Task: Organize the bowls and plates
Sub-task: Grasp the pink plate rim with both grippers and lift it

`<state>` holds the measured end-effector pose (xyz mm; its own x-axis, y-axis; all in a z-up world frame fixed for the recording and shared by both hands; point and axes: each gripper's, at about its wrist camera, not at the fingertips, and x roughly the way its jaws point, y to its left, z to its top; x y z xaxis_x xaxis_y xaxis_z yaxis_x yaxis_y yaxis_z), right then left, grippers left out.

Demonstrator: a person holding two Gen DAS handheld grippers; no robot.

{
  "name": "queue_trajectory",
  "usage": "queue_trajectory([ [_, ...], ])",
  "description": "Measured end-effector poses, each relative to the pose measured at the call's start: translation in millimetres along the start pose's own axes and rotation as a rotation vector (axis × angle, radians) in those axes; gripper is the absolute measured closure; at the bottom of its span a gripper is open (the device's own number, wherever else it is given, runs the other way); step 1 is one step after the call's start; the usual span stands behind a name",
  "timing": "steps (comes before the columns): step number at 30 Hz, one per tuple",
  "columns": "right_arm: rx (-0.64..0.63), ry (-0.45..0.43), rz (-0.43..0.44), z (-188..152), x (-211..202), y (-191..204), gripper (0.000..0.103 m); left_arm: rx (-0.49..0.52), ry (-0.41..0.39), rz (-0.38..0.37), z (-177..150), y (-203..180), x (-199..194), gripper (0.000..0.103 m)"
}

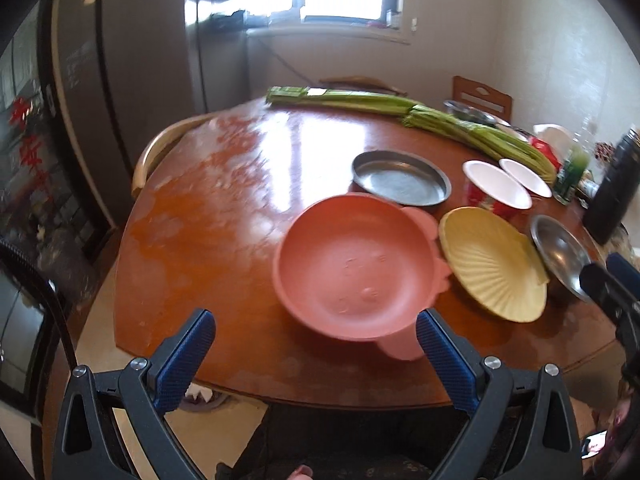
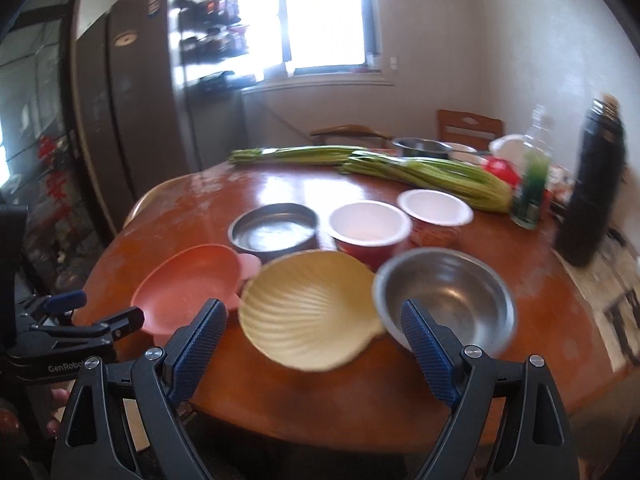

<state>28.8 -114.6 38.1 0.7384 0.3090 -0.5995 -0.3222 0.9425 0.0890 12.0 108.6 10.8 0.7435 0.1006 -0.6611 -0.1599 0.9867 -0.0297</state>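
- We hold our left gripper (image 1: 314, 344) with jaws spread wide and empty, just short of the round salmon-pink plastic plate (image 1: 354, 266) at the near edge of the glossy brown wooden table (image 1: 208, 216); it looks light and stiff, best pinched at its near rim
- Our right gripper (image 2: 314, 336) also gapes empty, before the pale yellow shell-ribbed plate (image 2: 310, 308); beside it sits a slippery-looking steel bowl (image 2: 446, 296)

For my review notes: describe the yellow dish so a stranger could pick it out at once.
On the round wooden table, look at the near row of three dishes. The yellow dish sits in the middle, between the pink plate and the steel bowl. It alone is ribbed like a scallop shell.
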Motion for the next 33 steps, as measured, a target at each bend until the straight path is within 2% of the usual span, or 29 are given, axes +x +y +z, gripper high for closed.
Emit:
queue_trajectory([
  [3,-0.054,0.07,0.106,17.6,36.3,13.7,0.013,-0.022,0.084,-0.016,-1.4,18.4,16.3,0.002],
  [5,-0.067,0.112,0.146,25.4,58.6,19.6,0.013,-0.035,0.174,-0.036,-4.8,20.6,30.4,0.002],
  [9,-0.154,0.173,0.142,34.5,99.1,33.2,0.014,-0.051,0.247,-0.072,-7.0,17.1,50.7,0.002],
  [12,-0.147,0.228,0.166,39.6,123.2,34.3,0.014,-0.035,0.281,-0.074,-8.2,8.2,59.3,0.002],
  [18,-0.227,0.286,0.173,45.3,154.1,46.2,0.019,-0.014,0.281,-0.078,-2.0,-5.6,67.0,0.002],
  [19,-0.237,0.287,0.171,46.1,157.2,48.1,0.024,-0.012,0.279,-0.077,-0.9,-7.4,68.2,0.002],
  [21,-0.264,0.314,0.186,46.2,168.3,53.0,0.028,-0.013,0.28,-0.083,-0.4,-9.7,70.2,0.002],
  [22,-0.268,0.323,0.183,45.8,172.6,53.8,0.036,-0.012,0.28,-0.082,0.0,-11.0,71.9,0.003],
  [24,-0.287,0.341,0.175,44.6,180.4,55.5,0.04,-0.009,0.282,-0.085,0.3,-11.5,76.6,0.011],
  [26,-0.274,0.356,0.218,43.2,183.0,55.8,0.051,-0.016,0.285,-0.094,-1.1,-11.1,80.4,0.016],
  [29,-0.288,0.368,0.224,39.8,184.7,56.4,0.057,-0.029,0.287,-0.097,2.7,-9.7,84.2,0.023],
  [33,-0.27,0.365,0.236,38.6,184.2,52.7,0.06,-0.07,0.276,-0.11,6.4,-2.2,85.2,0.031],
])
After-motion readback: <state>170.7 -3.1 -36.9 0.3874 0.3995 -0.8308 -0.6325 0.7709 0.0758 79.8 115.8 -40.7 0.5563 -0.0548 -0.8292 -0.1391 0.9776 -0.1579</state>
